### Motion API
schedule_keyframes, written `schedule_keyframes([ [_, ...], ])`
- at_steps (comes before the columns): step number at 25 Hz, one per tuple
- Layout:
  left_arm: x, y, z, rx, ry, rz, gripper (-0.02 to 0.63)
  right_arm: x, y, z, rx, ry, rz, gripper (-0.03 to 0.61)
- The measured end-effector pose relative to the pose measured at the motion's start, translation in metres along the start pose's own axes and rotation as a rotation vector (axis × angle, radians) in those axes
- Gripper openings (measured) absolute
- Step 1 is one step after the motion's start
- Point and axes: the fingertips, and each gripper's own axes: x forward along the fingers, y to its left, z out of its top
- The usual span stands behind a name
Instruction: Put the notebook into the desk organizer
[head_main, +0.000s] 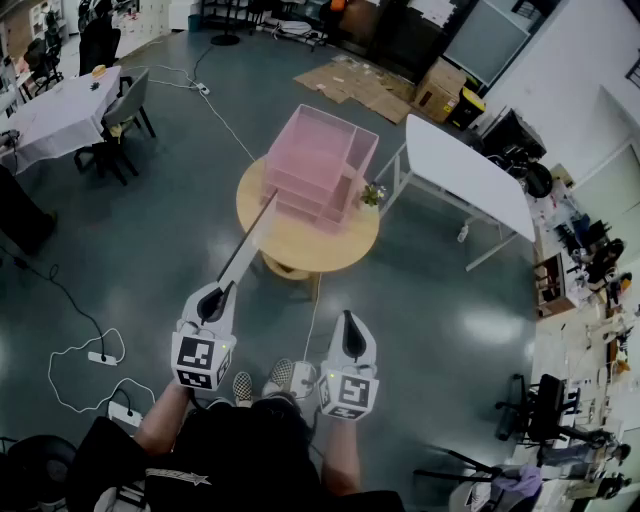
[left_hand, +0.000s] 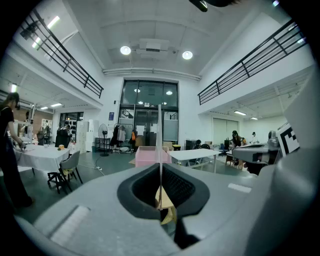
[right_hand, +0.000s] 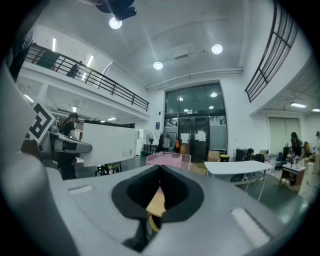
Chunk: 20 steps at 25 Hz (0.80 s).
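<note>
A pink desk organizer (head_main: 318, 165) stands on a round wooden table (head_main: 300, 248) ahead of me. My left gripper (head_main: 213, 303) is shut on a thin grey notebook (head_main: 248, 250), which reaches forward from the jaws toward the table's near left edge. In the left gripper view the notebook (left_hand: 160, 150) shows edge-on as a thin upright line between the shut jaws of the left gripper (left_hand: 160, 192), with the organizer (left_hand: 146, 156) far behind it. My right gripper (head_main: 352, 340) hangs beside the left one. In its own view the right gripper (right_hand: 159, 172) is shut on nothing, facing the organizer (right_hand: 168, 159).
A small potted plant (head_main: 372, 195) sits on the round table's right edge. A white folding table (head_main: 470, 175) stands to the right. Flattened cardboard (head_main: 355, 85) lies on the floor beyond. A power strip with cable (head_main: 100, 357) lies at my left. A cloth-covered table with chairs (head_main: 60, 115) is far left.
</note>
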Motion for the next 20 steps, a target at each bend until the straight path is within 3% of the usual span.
schedule_keyframes([
  [20, -0.010, 0.023, -0.017, -0.018, 0.039, 0.044, 0.017, 0.017, 0.021, -0.001, 0.013, 0.008, 0.021, 0.006],
])
